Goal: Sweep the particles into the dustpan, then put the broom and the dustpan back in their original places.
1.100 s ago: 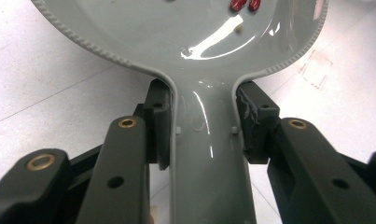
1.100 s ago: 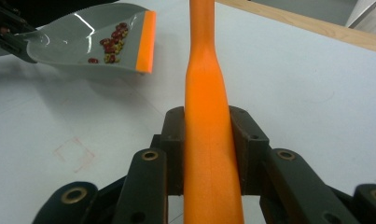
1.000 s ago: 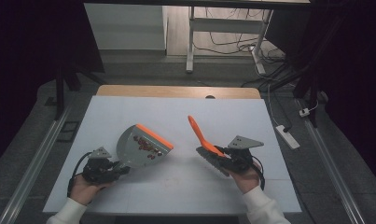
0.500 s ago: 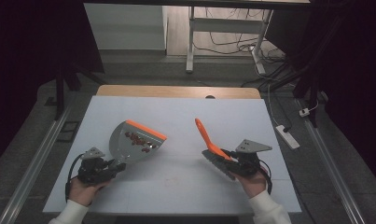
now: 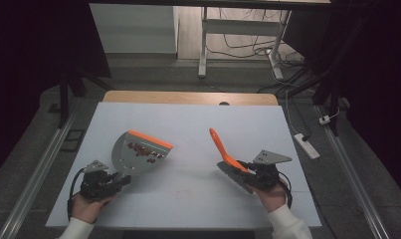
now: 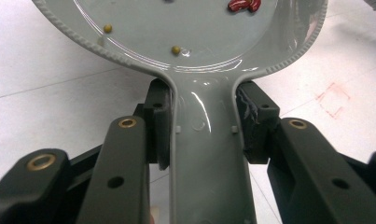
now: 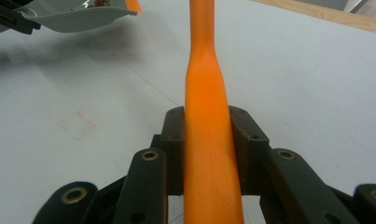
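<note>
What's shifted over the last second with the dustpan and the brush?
Both hands drew back toward the person. The left claw carried the grey dustpan, its beans inside, leftward and nearer; the right claw brought the orange brush rightward and nearer, widening the gap between them. Nothing was let go: each claw stays shut on its handle above the white table.

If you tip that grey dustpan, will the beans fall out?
Probably yes. The dustpan looks smooth and glossy inside, so the loose beans would likely slide or roll toward its orange lip. The pan itself seems stiff plastic: it keeps its shape with just the handle pinched in the left gripper. It probably feels light.
</note>
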`<state>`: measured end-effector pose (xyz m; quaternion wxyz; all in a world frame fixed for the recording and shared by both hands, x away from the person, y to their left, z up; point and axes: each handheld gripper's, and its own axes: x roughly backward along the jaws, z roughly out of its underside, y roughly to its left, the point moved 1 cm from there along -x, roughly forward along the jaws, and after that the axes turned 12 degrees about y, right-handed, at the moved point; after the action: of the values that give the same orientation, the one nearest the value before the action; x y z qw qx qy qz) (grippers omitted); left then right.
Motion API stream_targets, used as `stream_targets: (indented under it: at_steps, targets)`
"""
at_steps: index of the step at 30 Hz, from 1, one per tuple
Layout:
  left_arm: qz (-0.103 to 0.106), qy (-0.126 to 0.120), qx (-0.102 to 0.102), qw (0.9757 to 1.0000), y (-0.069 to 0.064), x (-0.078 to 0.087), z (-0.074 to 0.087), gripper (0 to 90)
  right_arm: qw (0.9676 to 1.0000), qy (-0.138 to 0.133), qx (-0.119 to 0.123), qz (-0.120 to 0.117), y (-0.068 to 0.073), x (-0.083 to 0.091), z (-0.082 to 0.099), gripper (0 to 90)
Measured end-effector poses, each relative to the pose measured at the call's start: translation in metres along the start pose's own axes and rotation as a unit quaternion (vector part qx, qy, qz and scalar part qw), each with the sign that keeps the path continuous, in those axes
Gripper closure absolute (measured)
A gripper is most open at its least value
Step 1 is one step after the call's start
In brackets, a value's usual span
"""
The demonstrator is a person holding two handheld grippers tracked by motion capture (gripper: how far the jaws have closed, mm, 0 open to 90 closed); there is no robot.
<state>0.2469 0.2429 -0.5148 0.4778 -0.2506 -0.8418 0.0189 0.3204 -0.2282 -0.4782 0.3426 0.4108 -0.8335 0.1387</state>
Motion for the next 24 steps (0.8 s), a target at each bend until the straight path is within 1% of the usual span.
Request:
stream_targets:
  at_steps: [3,8,10,14,16,20,24]
  targets:
    - [-0.008,0.001,0.005,1.0000,-0.001,0.000,0.002,61.5,1.0000,0.001,0.000,-0.001,0.000,0.000,0.000,69.3]
    - [-0.011,0.000,0.013,0.9999,-0.003,0.000,0.005,61.5,1.0000,0.003,0.001,-0.007,0.000,0.001,0.001,69.3]
    - [-0.014,-0.001,0.019,0.9997,-0.004,0.000,0.006,61.5,0.9999,0.006,0.004,-0.011,0.000,0.001,0.001,69.4]
    - [-0.021,-0.001,0.029,0.9994,-0.006,-0.001,0.009,61.5,0.9998,0.008,-0.005,-0.016,-0.002,0.002,0.003,69.3]
    - [-0.023,-0.002,0.035,0.9991,-0.006,-0.001,0.010,61.5,0.9996,0.012,-0.012,-0.021,-0.002,0.002,0.004,69.3]
    - [-0.030,-0.010,0.053,0.9981,-0.008,-0.002,0.012,61.5,0.9994,0.015,-0.008,-0.029,0.002,0.002,0.003,69.3]
    - [-0.037,-0.005,0.066,0.9972,-0.009,-0.007,0.012,61.5,0.9991,0.017,-0.010,-0.037,0.005,0.002,0.004,69.3]
